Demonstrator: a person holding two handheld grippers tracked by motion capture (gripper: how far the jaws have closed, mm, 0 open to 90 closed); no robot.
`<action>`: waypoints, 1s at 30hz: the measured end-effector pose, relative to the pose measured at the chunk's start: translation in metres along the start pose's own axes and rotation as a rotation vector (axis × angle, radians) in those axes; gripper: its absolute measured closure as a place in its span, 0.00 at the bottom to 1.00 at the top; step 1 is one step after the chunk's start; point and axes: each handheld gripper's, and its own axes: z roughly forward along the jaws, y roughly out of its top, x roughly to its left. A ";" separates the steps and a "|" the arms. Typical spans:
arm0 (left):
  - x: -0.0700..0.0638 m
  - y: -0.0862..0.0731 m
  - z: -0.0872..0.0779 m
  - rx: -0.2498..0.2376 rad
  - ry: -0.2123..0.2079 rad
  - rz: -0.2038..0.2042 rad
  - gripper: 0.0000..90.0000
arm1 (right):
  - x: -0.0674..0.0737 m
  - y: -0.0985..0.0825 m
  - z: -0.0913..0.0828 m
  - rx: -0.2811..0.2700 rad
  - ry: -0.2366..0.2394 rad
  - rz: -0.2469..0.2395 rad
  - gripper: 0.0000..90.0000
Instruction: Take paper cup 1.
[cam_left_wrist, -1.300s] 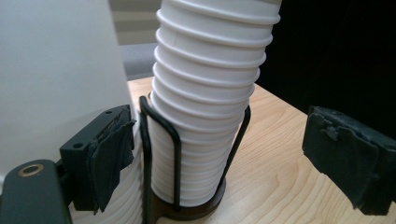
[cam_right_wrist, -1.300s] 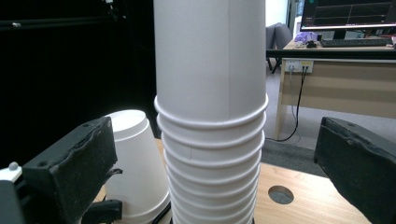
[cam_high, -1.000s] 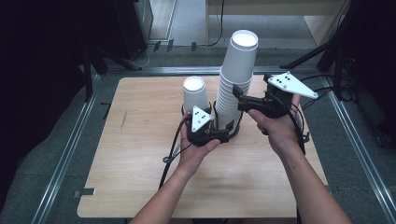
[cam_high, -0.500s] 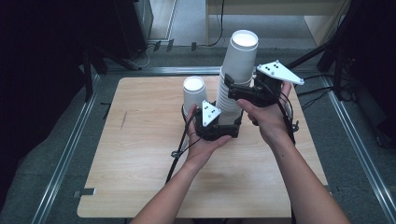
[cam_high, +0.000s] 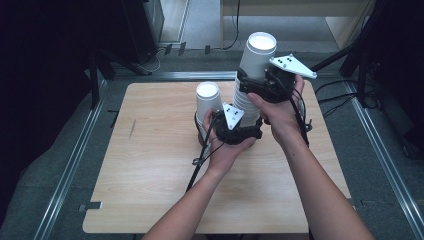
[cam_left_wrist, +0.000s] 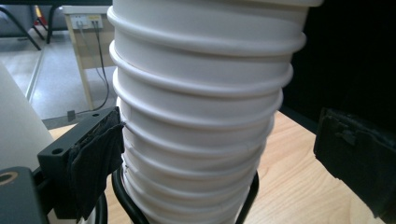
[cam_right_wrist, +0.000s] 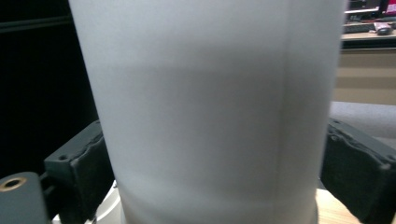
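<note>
Both grippers (cam_high: 239, 131) (cam_high: 257, 82) flank the cup stack (cam_high: 252, 75), hiding its base.

1. The right gripper (cam_high: 251, 89) has risen up the tall cup stack (cam_high: 252, 80) and now clasps the top cup.
2. The left gripper (cam_high: 246, 131) has closed in around the stack's base.

Dim, soft overhead light (close-ups blurred)

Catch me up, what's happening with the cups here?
A person works a tall stack of white paper cups on the wooden table. The right hand-held gripper is shut on the stack's top cup. The left hand-held gripper straddles the stack's base with one jaw still clear. A single cup stands beside it.
</note>
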 end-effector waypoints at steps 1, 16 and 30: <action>0.000 0.000 0.002 -0.001 0.006 0.000 0.02 | 0.000 0.000 0.001 0.000 0.003 -0.001 0.08; -0.002 0.002 0.005 -0.009 0.034 0.003 0.02 | 0.003 0.002 0.003 -0.013 -0.014 -0.050 0.12; -0.002 0.004 0.002 -0.009 0.029 0.015 0.02 | 0.004 0.011 0.001 -0.051 -0.014 -0.048 0.13</action>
